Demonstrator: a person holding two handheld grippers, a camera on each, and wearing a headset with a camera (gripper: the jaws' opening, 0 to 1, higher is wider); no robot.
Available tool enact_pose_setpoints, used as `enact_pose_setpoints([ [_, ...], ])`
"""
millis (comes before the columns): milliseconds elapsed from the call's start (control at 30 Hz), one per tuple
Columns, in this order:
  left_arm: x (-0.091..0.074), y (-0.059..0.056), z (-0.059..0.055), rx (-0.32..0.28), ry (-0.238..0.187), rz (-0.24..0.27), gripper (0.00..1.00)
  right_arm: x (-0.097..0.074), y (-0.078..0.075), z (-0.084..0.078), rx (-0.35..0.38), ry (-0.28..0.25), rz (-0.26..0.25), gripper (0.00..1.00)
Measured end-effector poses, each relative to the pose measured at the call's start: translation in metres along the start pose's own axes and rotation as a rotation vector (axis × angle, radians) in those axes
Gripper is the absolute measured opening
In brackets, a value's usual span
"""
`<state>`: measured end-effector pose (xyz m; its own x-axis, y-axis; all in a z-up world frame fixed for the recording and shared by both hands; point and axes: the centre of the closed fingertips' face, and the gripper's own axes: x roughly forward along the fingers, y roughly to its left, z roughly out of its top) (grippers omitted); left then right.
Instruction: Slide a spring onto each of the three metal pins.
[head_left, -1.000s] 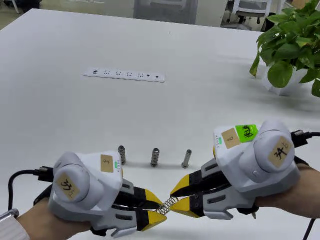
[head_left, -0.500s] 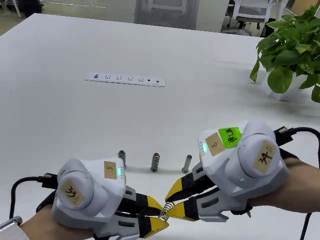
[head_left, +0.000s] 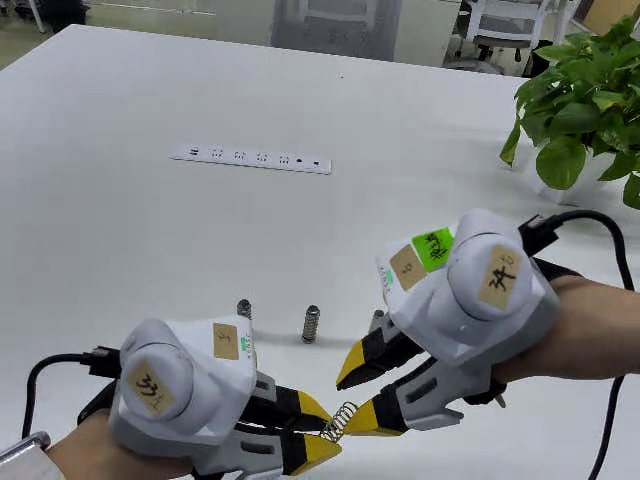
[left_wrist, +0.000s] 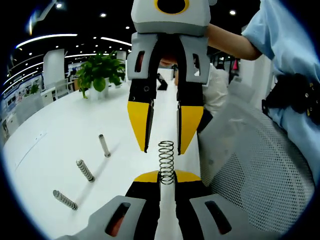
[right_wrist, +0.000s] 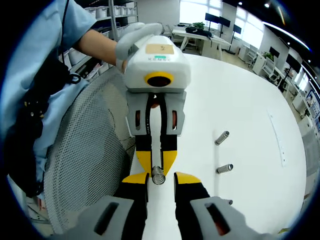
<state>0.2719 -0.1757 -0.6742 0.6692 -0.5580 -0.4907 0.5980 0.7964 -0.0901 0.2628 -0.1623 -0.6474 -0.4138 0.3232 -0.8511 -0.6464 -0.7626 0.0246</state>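
**A:** How many pins are done?

**B:** Two of three, as far as I can judge. In the head view the left pin (head_left: 244, 308) and the middle pin (head_left: 311, 322) each carry a fitted spring (left_wrist: 85, 170). They stand on the table (head_left: 150, 250) at about 12 o'clock from the grippers.

**A:** And the third?

**B:** The bare pin (left_wrist: 104, 145) has nothing on it. In the left gripper view it is at 10 o'clock from the held coil. In the head view it is at the 3 o'clock end of the row, mostly hidden behind a gripper.

**A:** Where is the last spring (head_left: 338, 420)?

**B:** It is off the table, low between the two grippers. The left gripper (head_left: 320, 430) is clamped on one end. The free end points to 2 o'clock, toward the right gripper (head_left: 362, 394).

**A:** Has the right one taken hold?

**B:** Not by the look of it. Its jaws stand apart, one on each side of the free end. I can't tell whether either one touches the wire.

**A:** So what's left?

**B:** By my reading, only getting this coil over to the bare pin and sliding it on.
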Motion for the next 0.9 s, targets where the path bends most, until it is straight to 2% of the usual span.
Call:
enact_pose_setpoints([
  [367, 0.003, -0.001, 0.004, -0.017, -0.03, 0.008, 0.09, 0.011, 0.002, -0.004, 0.009, 0.028, 0.032, 0.17],
  [667, 0.004, -0.001, 0.006, -0.023, -0.037, 0.015, 0.09, 0.015, 0.004, -0.009, 0.036, 0.034, 0.046, 0.13],
  [900, 0.006, -0.001, 0.006, -0.018, -0.025, 0.019, 0.09, 0.014, 0.006, -0.01, 0.049, 0.033, 0.051, 0.12],
])
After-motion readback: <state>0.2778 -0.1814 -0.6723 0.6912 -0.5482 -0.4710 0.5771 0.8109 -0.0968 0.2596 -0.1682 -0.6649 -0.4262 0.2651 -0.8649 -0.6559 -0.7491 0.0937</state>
